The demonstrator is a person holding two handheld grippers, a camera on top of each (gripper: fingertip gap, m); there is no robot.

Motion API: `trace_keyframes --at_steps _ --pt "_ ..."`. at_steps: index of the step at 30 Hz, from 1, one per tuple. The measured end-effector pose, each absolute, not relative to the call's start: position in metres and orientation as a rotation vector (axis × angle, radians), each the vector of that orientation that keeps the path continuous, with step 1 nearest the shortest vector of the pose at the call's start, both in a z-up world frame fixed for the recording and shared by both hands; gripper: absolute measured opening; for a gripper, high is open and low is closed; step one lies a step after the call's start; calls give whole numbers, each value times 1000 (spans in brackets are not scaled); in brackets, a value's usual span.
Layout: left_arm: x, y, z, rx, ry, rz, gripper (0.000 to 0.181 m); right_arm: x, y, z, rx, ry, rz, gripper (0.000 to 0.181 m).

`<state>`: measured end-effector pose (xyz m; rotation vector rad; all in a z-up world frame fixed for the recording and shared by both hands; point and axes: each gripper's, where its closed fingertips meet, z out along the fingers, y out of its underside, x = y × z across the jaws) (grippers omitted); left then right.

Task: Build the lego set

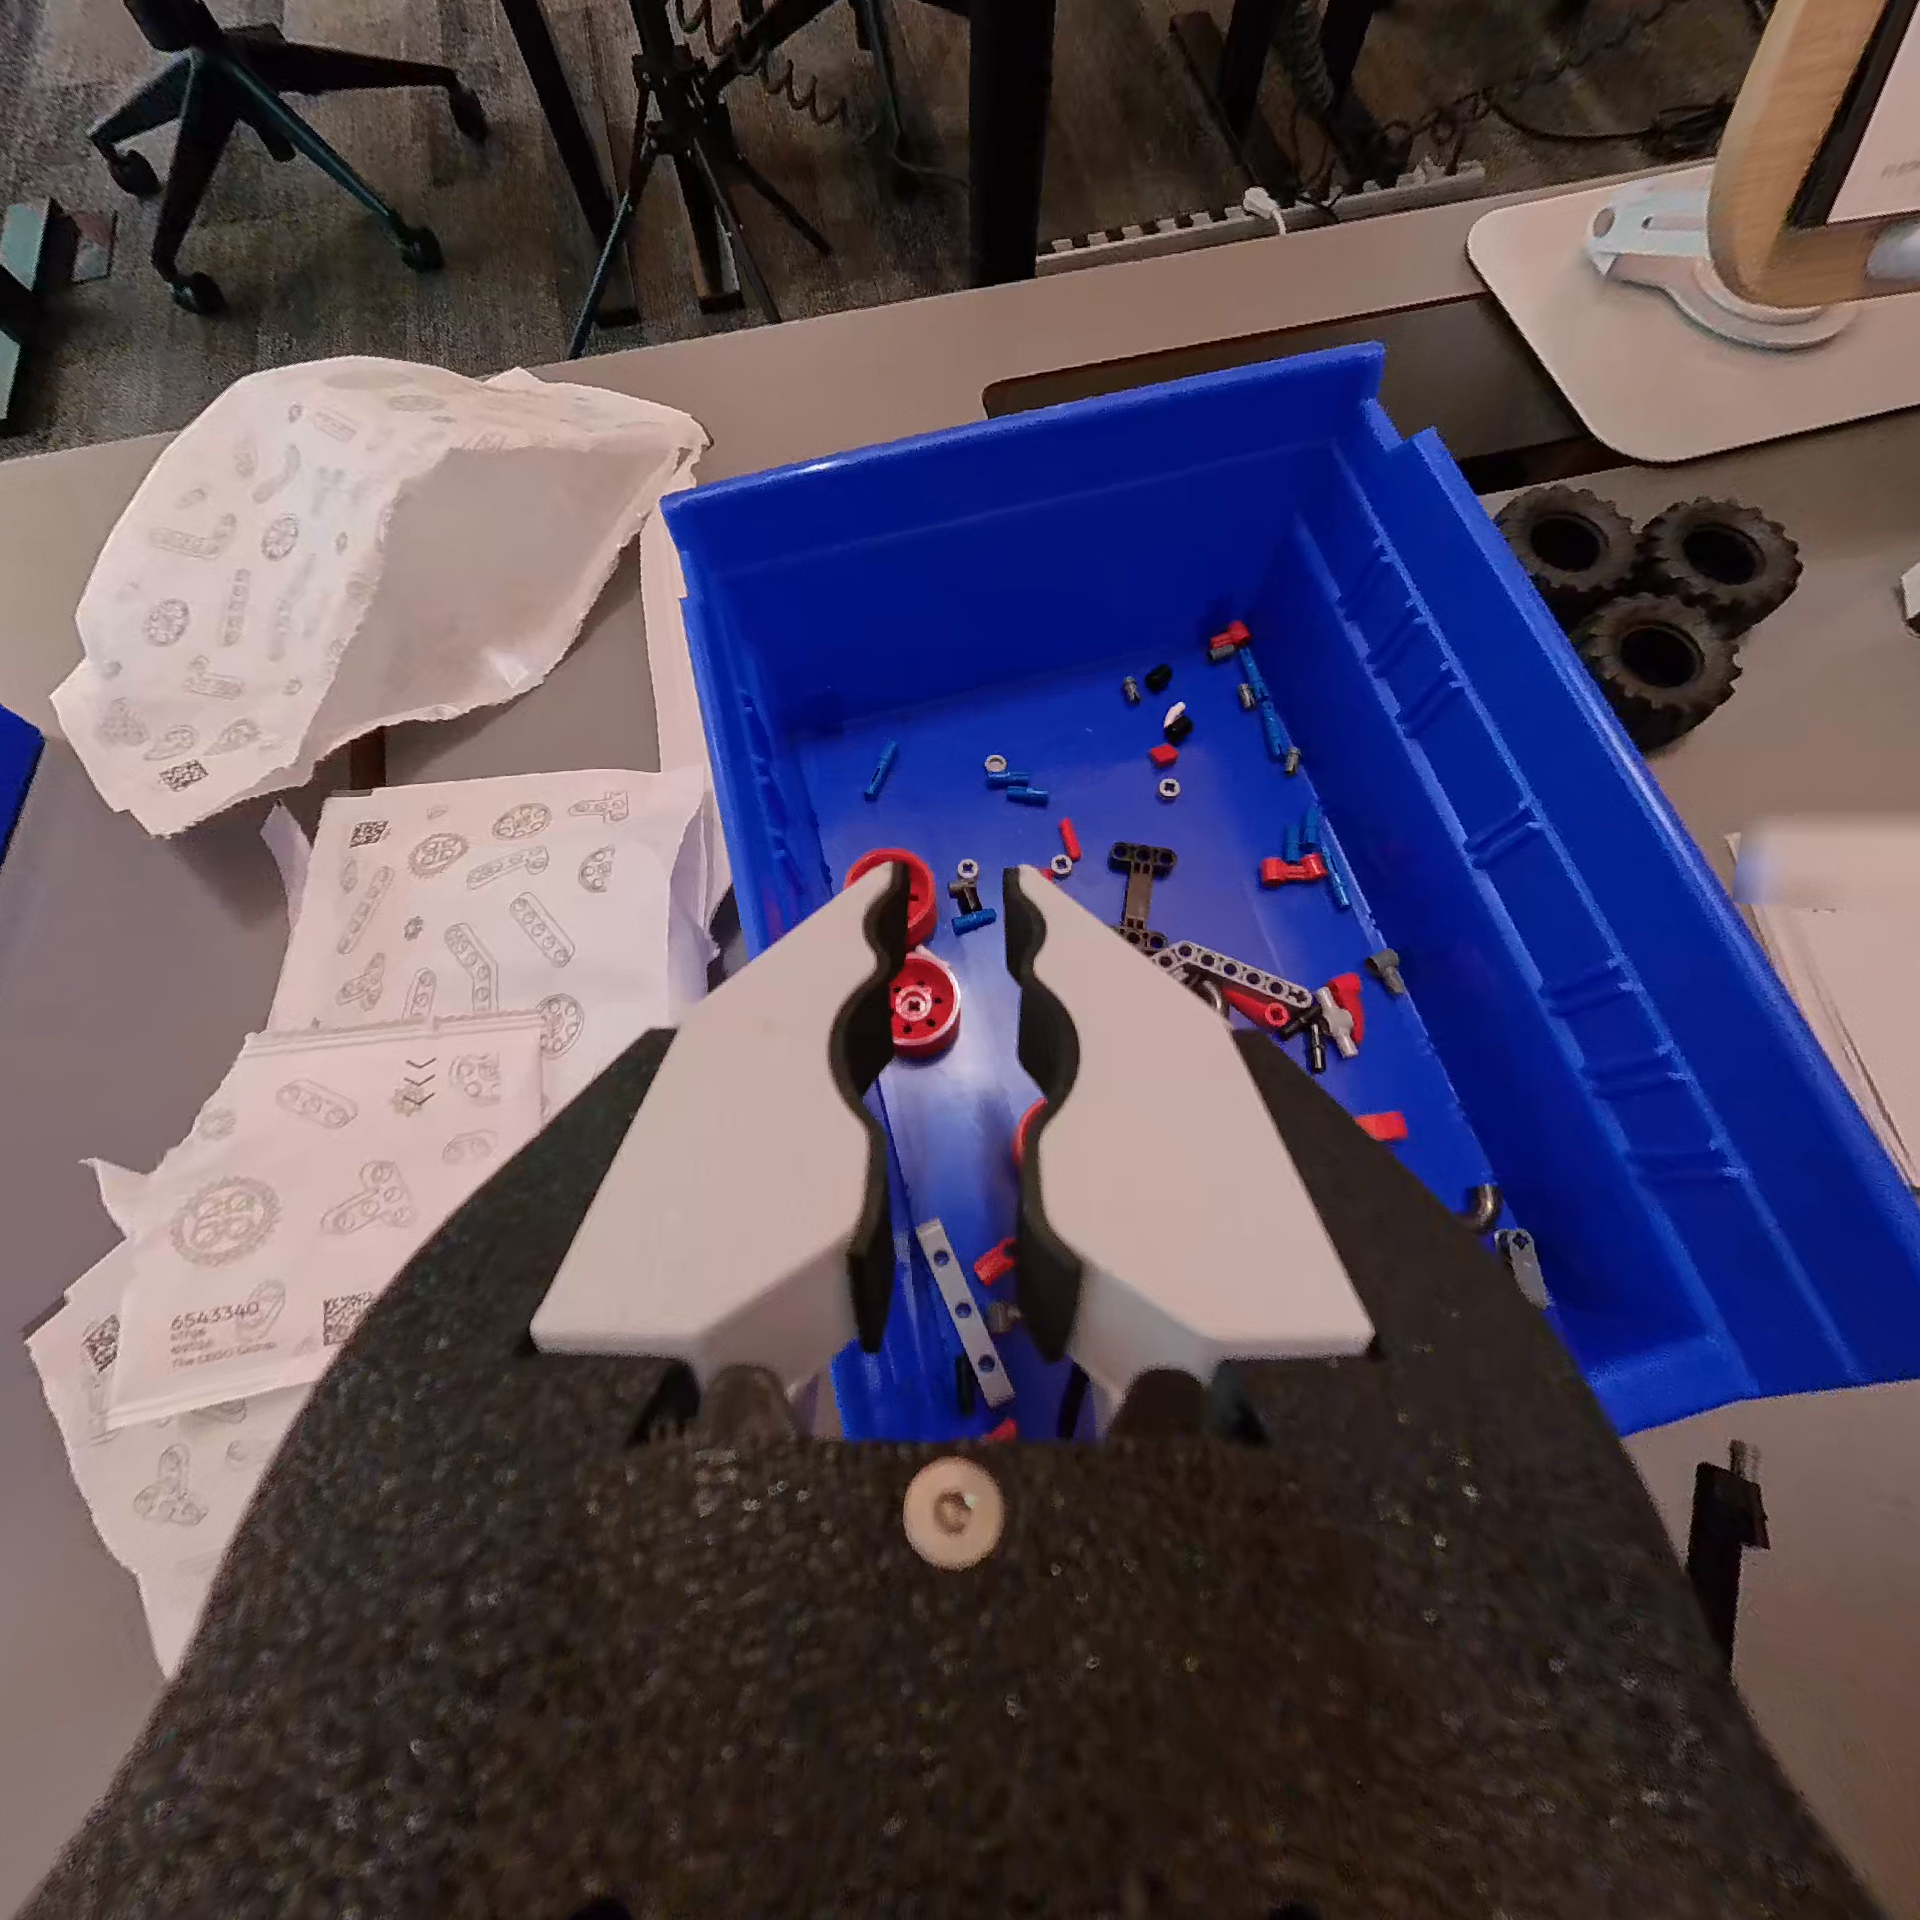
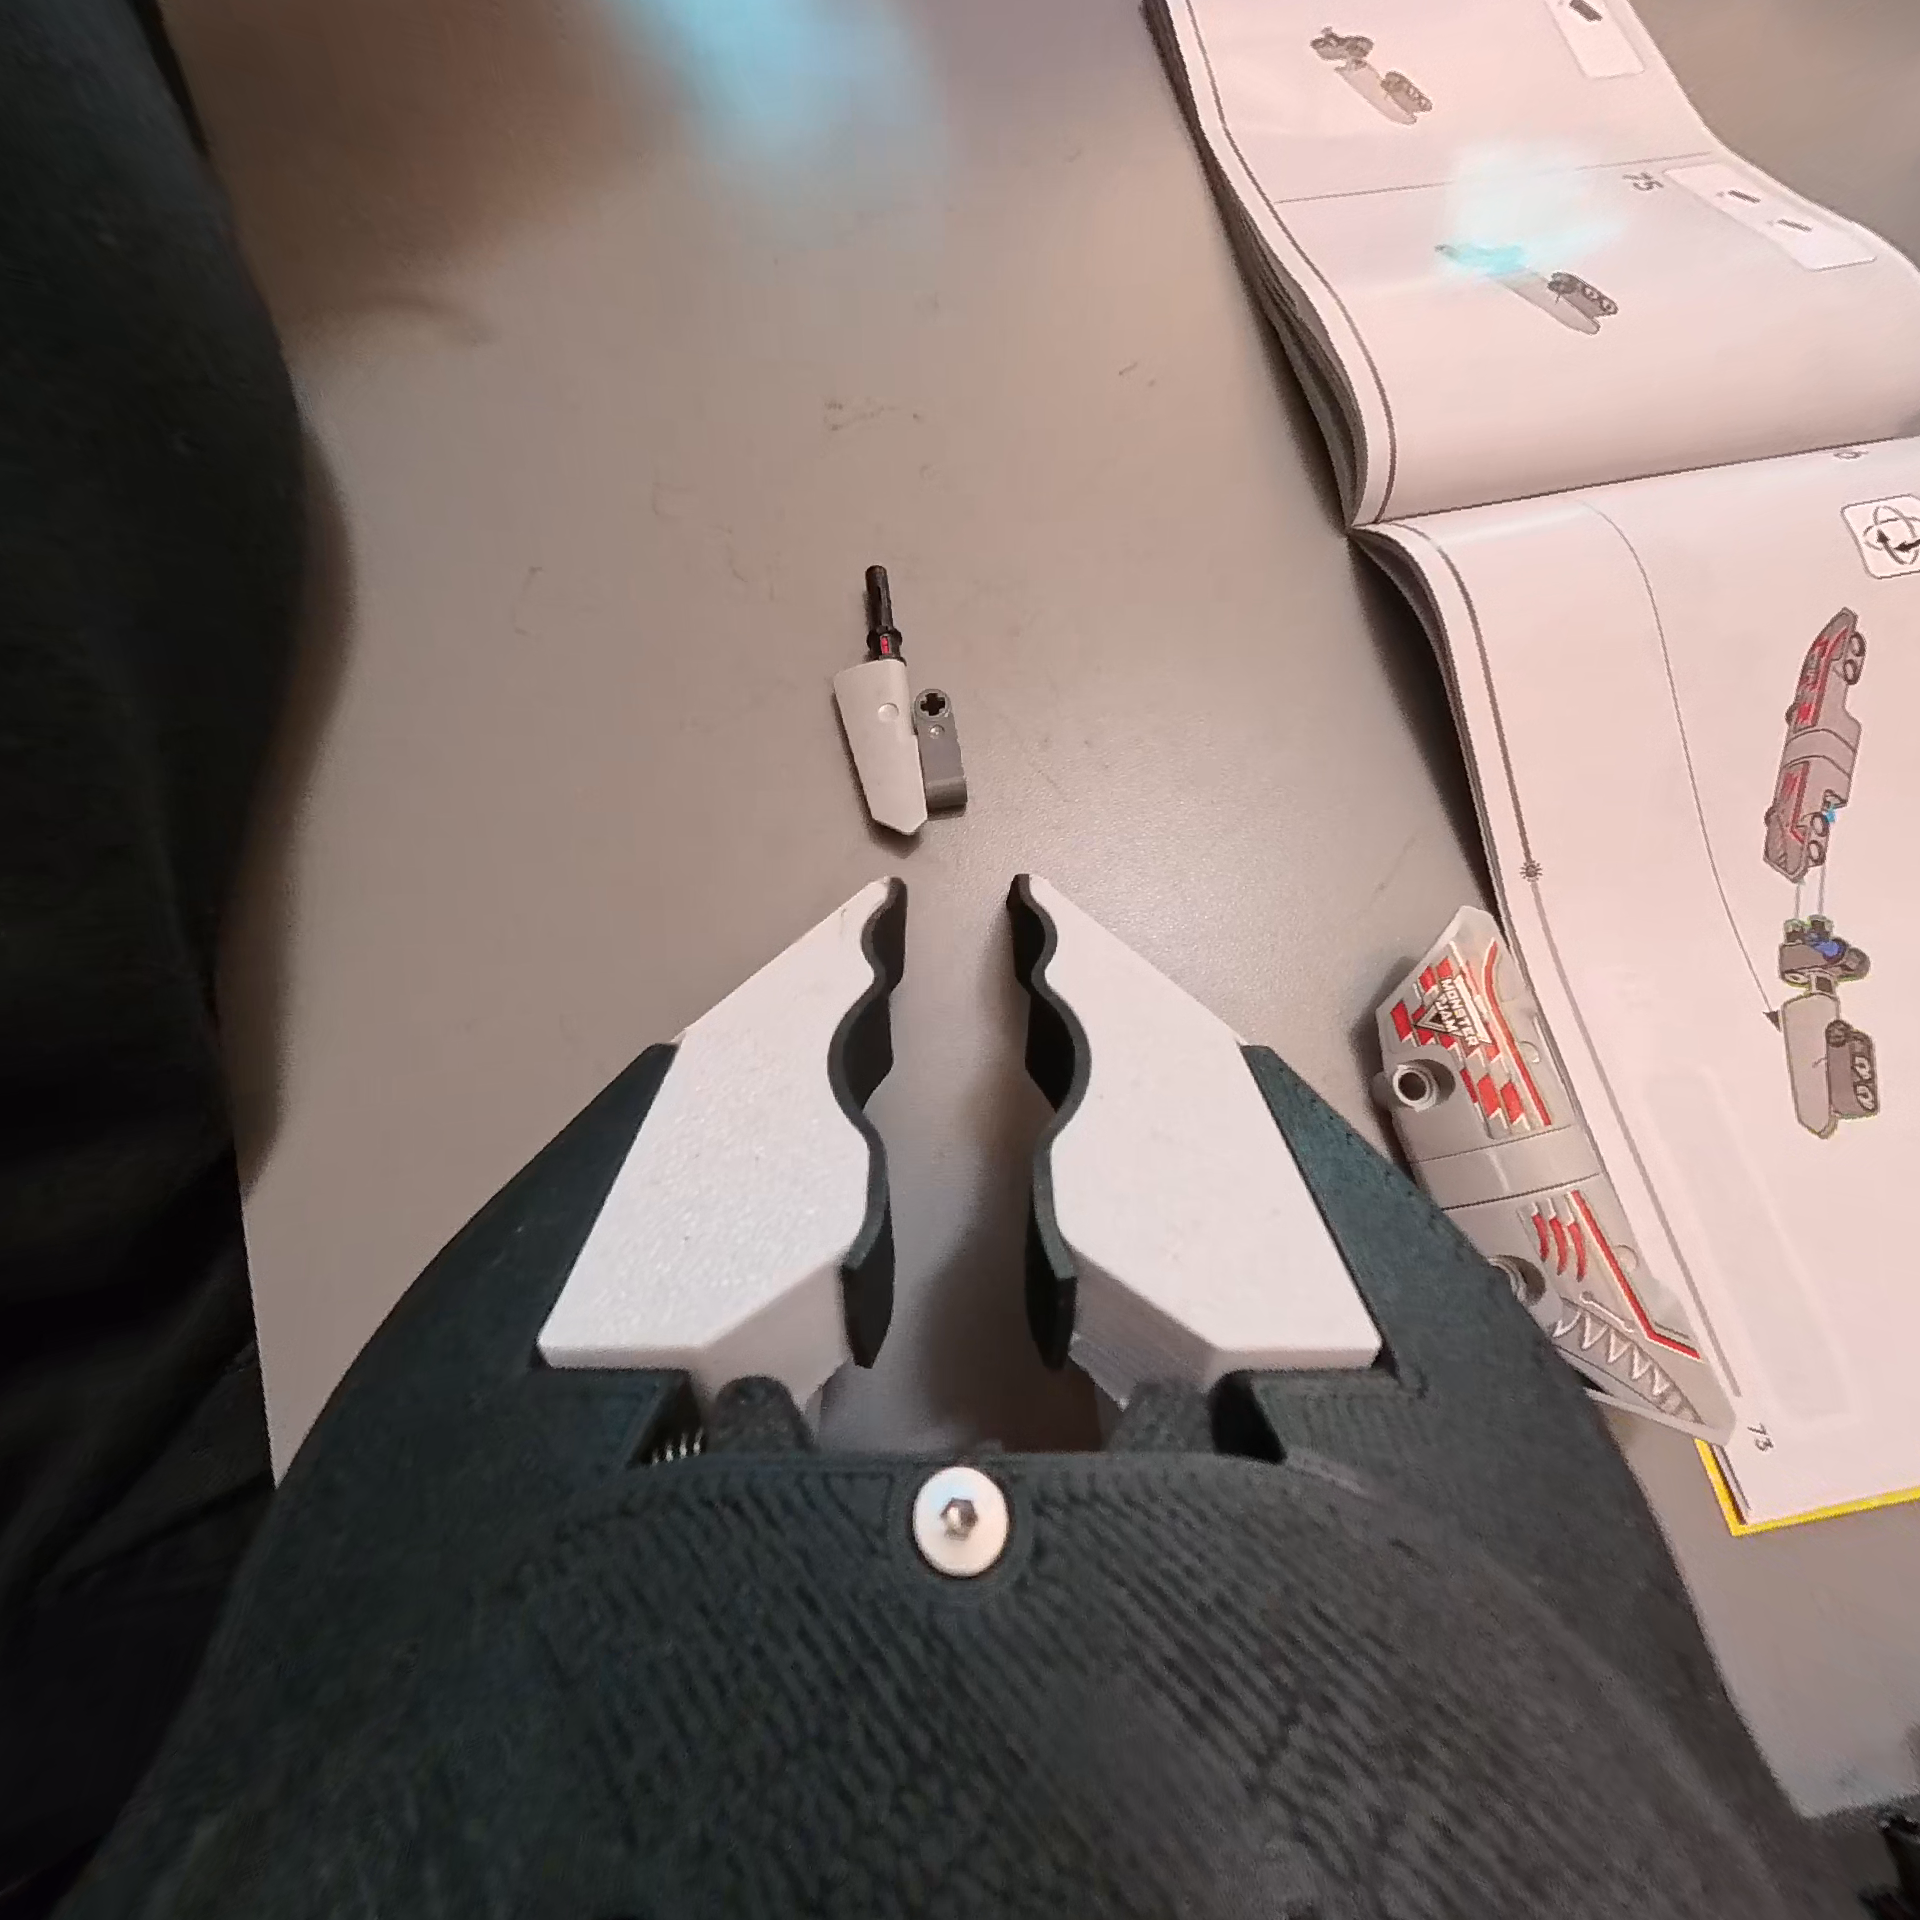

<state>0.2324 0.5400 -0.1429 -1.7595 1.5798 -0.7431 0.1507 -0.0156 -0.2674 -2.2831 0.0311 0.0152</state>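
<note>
- Over the blue bin (image 1: 1039,582), the left gripper (image 1: 951,883) hung with jaws parted and nothing between them, tips above the near-left part of the bin floor.
- Bin floor held only scattered loose parts: two red wheel hubs (image 1: 920,1003) by the left fingertip, blue pins (image 1: 1023,784), a black T-shaped beam (image 1: 1138,883), a light grey beam with holes (image 1: 1231,971) joined to some red and black connectors, and a grey thin liftarm (image 1: 961,1309) near the gripper body.
- Three black knobby tyres (image 1: 1652,603) sat on the table to the right of the bin, well apart from the hubs, so wheels were not yet assembled.
- Torn, emptied paper parts bags (image 1: 416,935) lay left of the bin; bags opened, so that step looked done.
- On the table in the right wrist view, the right gripper (image 2: 956,883) was also released and empty, tips just short of a small sub-assembly (image 2: 899,743): a light grey curved panel with a dark grey connector touching its right side and a black axle pin sticking out at the far end.
- A printed grey body panel section (image 2: 1496,1143) with red markings lay right of the gripper, partly on the open instruction booklet (image 2: 1662,727).
- Judgement: late-middle stage. Body panels partly built and few parts left in the bin, but wheels, tyres and the small panel piece were still unattached.
- Next likely called for picking up the small sub-assembly or a bin part; cannot tell which.
</note>
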Motion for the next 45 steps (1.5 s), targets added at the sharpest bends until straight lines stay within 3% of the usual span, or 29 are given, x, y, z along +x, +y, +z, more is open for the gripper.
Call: trace_keyframes --at_steps 25,32,45 --pt "227 479 -129 -1683 1716 -778 15 160 0 -268 -2283 0 -76 4" --pt "234 446 -111 -1553 1762 -721 15 151 -1 -266 -2273 14 139 23" --pt "247 455 -125 -1553 1786 -677 14 155 0 -265 -2267 -71 -142 31"
